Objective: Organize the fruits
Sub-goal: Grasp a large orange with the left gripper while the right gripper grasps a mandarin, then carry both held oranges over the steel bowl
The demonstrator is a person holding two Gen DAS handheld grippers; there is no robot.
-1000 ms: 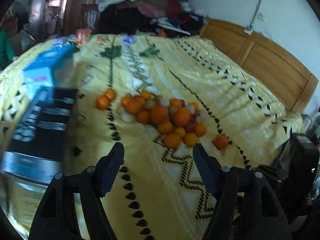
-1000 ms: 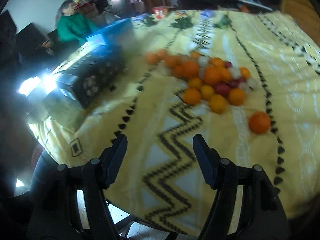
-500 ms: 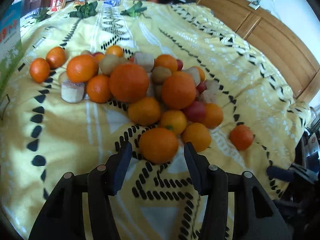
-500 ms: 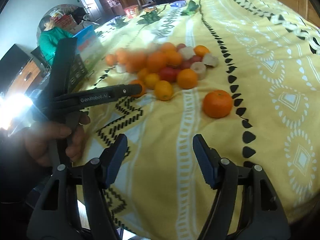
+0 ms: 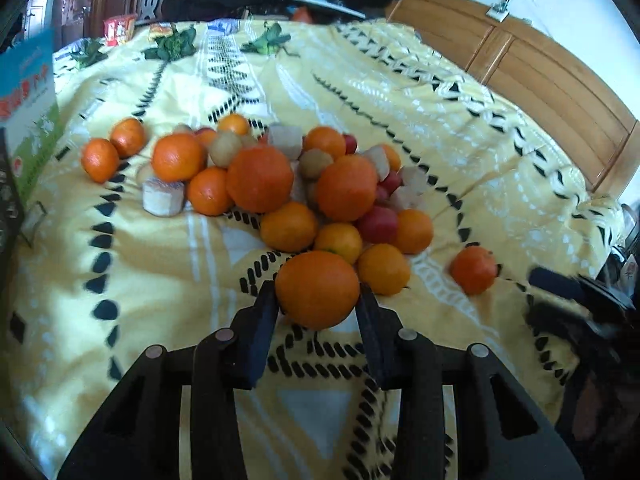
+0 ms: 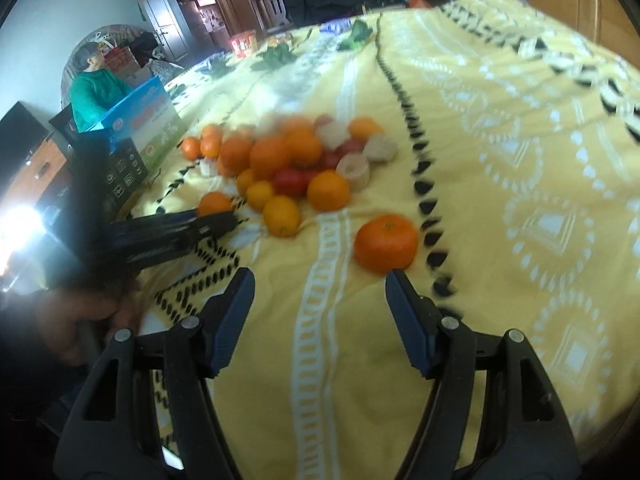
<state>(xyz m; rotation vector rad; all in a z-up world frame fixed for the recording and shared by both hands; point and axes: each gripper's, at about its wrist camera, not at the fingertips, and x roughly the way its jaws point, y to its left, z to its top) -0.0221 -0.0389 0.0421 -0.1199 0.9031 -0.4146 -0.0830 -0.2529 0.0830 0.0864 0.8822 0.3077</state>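
A heap of fruit (image 5: 304,188) lies on the yellow patterned bedspread (image 5: 400,92): oranges, small red fruits, brown kiwis and pale cut chunks. My left gripper (image 5: 318,300) is shut on the nearest orange (image 5: 317,289), its pads touching both sides. A lone mandarin (image 5: 474,270) lies to the right of the heap. In the right wrist view my right gripper (image 6: 320,278) is open and empty, just short of that mandarin (image 6: 386,243), with its right fingertip close to it. The left gripper (image 6: 168,228) shows there, on the orange (image 6: 215,203) at the heap's edge.
A blue and green box (image 5: 28,104) and a black box (image 6: 116,168) stand at the heap's left. Green leafy items (image 5: 264,42) and snack packs (image 5: 118,30) lie at the far end. A wooden headboard (image 5: 540,68) runs along the right. A person in green (image 6: 94,92) sits beyond.
My left gripper has moved forward onto the nearest orange and closed on it. My right gripper has moved closer to the lone mandarin and stays open.
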